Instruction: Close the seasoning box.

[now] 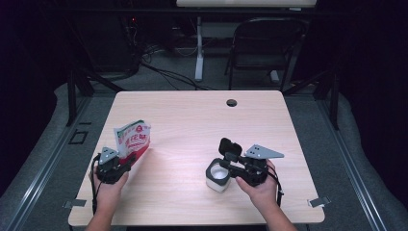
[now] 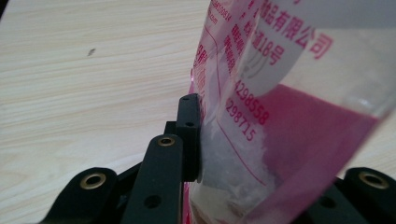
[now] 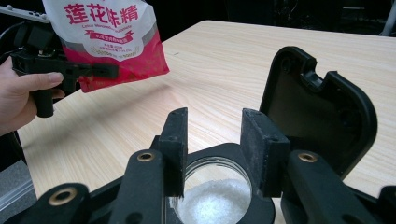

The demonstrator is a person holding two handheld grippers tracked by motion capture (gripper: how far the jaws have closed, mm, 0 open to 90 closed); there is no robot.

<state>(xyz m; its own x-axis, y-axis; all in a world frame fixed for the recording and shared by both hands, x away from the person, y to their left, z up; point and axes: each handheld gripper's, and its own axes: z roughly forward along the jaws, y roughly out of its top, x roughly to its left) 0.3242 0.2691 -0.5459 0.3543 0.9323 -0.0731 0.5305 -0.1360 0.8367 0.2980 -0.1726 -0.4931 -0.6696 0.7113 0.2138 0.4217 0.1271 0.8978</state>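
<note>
On the table (image 1: 192, 115), the bag (image 1: 133, 139) stands upright at the left, pinched between the fingers (image 2: 189, 135) of the left gripper (image 1: 126, 162). Well apart to the right sits the jar (image 1: 217, 177), granules inside, lid (image 1: 230, 147) raised behind it, just below the right gripper (image 3: 215, 149) fingers.

The light wooden tabletop (image 1: 192, 115) had rounded corners and a round cable hole (image 1: 232, 102) near its far edge. Beyond it stood a black folding chair (image 1: 262, 45) and a white desk leg (image 1: 198, 48), with black cables (image 1: 168, 72) trailing over the grey floor (image 1: 144, 79). The surrounding room lay dark.
</note>
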